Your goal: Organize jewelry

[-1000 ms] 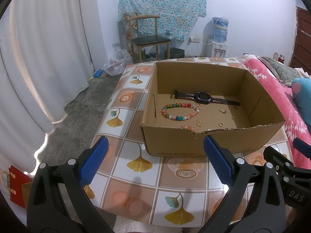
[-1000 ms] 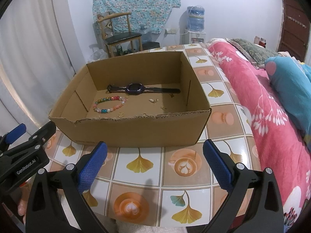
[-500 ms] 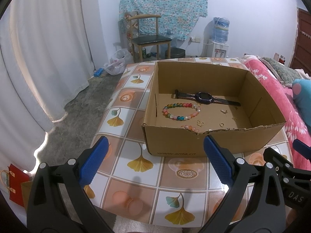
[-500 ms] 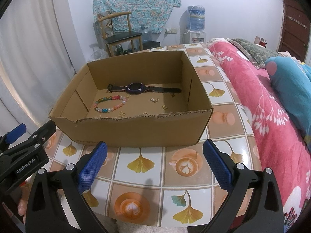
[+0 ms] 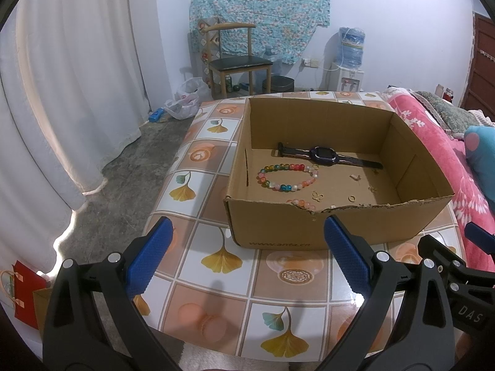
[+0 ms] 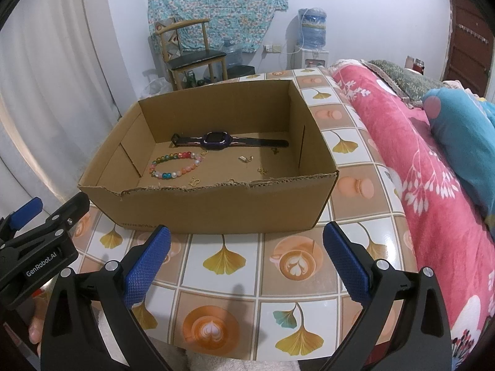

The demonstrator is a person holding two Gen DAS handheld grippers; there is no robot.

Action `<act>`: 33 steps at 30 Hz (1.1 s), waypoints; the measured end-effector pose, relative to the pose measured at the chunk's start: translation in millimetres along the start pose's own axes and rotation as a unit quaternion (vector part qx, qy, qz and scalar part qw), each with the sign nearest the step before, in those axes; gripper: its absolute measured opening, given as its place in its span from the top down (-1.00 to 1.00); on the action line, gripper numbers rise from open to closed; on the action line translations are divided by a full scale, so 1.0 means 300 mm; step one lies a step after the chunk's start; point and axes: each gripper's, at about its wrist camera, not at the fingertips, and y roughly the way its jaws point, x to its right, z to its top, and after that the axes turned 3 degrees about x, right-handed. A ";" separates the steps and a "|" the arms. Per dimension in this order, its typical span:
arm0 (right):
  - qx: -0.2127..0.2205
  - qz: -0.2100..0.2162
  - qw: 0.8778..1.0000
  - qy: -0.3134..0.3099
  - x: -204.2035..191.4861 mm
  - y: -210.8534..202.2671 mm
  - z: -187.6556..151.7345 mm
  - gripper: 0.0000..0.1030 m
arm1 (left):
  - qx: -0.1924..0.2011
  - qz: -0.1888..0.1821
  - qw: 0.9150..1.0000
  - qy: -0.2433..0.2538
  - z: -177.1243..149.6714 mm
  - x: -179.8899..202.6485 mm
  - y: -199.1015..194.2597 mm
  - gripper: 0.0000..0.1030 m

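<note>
Barely any motion vs 1 s ago: both cams creep a touch, box sits a hair higher in the L view, contents same.

L gripper (image 5: 246, 253) spread wide, nothing between pads, hovering over the table (image 5: 216, 259) short of the box's near wall. R gripper (image 6: 246, 255) same: spread, empty, low over the tiles.

Cardboard box (image 5: 340, 225) at 12 o'clock from both grippers. Inside: watch (image 5: 324, 156) laid flat across the back, strap out straight. Bead bracelet (image 5: 286, 176) in a loop just in front of it, toward 10 o'clock on the floor of the box. 2nd pink bead string (image 5: 301, 203) half hidden behind the torn near edge. Small gold bits, rings/earrings (image 5: 351, 198), scattered toward 2 o'clock, too small to ID each.

All jewelry already in the box, so this fits either pre-sort or done; can't call it from here.

If I go in again, my read: come over the near wall from above, not through it, since the torn edge will snag. Pinch beads across the strand, not the loop. Gold bits need pad tips flat to the cardboard, slow close. One gripper in at a time, box is tight.
</note>
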 end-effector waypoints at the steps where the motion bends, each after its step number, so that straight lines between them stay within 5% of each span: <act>1: 0.000 0.000 1.000 0.000 0.002 0.001 0.000 -0.86 | 0.000 -0.001 1.000 0.000 0.000 0.003 -0.001 -0.84; 33: -0.003 0.002 1.000 0.002 0.001 0.009 -0.012 -0.86 | -0.009 0.002 1.000 -0.019 -0.016 0.058 0.009 -0.84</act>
